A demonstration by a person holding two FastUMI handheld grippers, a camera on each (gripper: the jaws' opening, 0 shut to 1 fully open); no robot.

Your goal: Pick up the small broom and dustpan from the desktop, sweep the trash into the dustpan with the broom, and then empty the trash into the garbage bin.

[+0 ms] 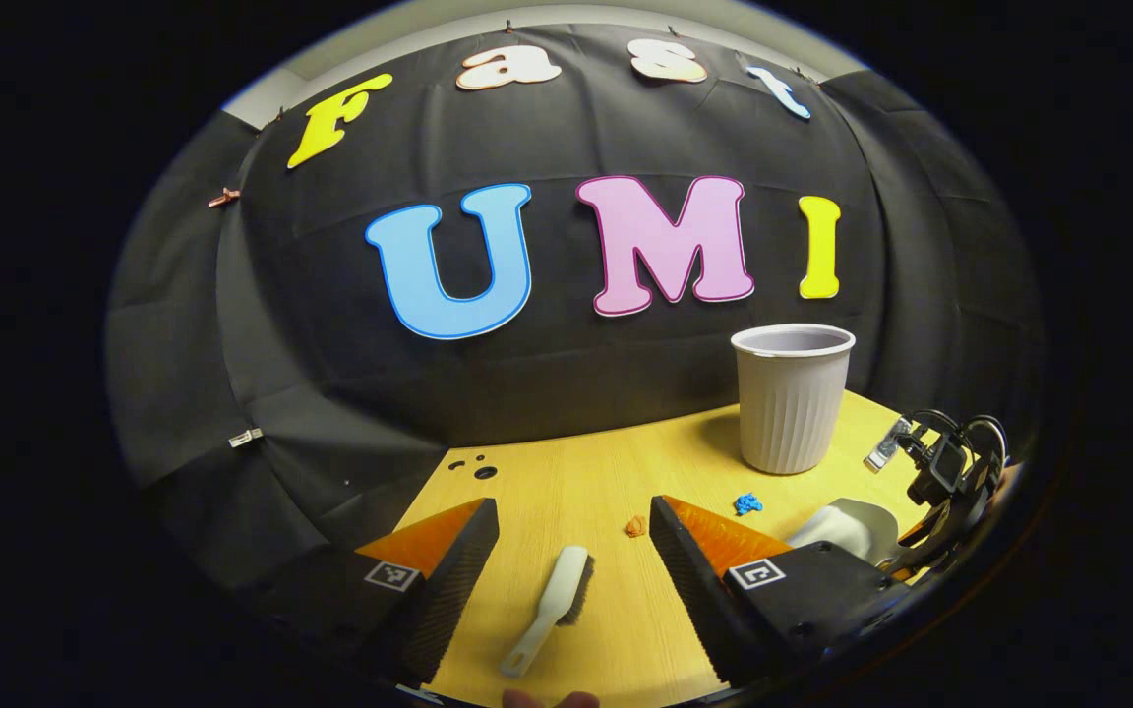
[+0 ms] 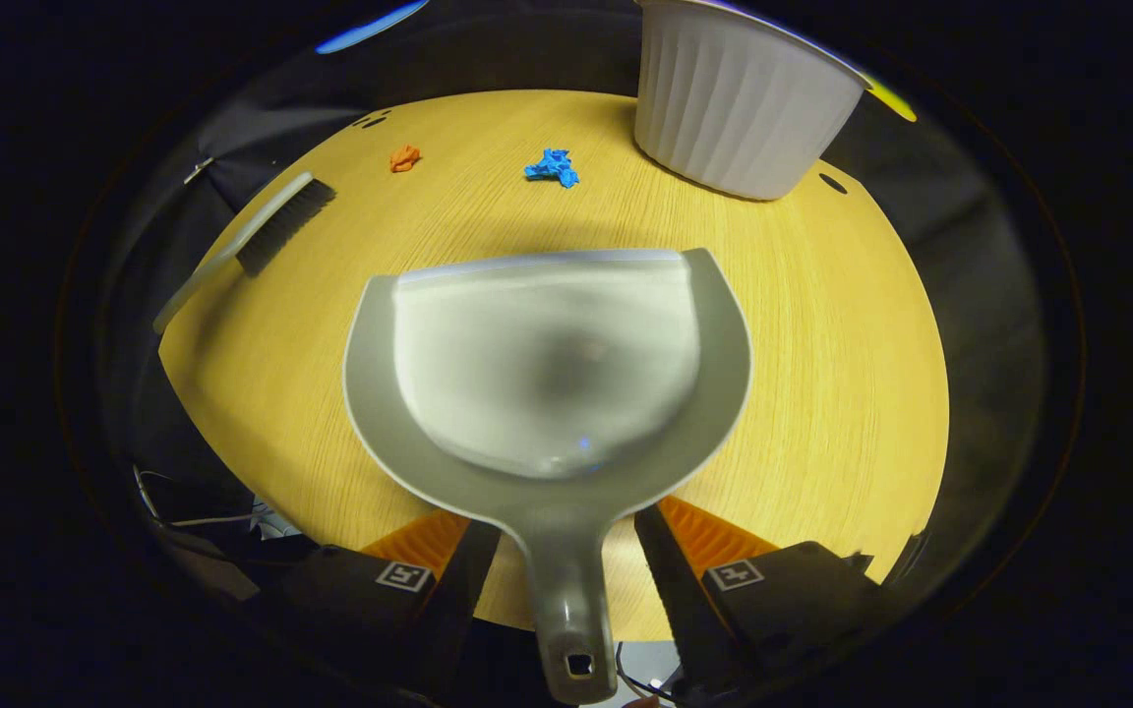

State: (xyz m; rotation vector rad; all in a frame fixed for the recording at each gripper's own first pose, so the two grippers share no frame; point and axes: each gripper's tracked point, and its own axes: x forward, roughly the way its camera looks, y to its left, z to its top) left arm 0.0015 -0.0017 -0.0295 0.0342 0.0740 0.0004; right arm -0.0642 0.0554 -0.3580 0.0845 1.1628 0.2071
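Desktop of yellow wood carries everything. Largest on it, the ribbed garbage bin stands upright at one o'clock in the right gripper view. Next, the dustpan lies flat at centre, handle pointing to six o'clock between the right gripper fingers, which stand apart, not pressing it. In the left gripper view the broom lies at six o'clock between the spread fingers of the left gripper, ungrasped. Blue scrap and orange scrap sit near twelve o'clock.
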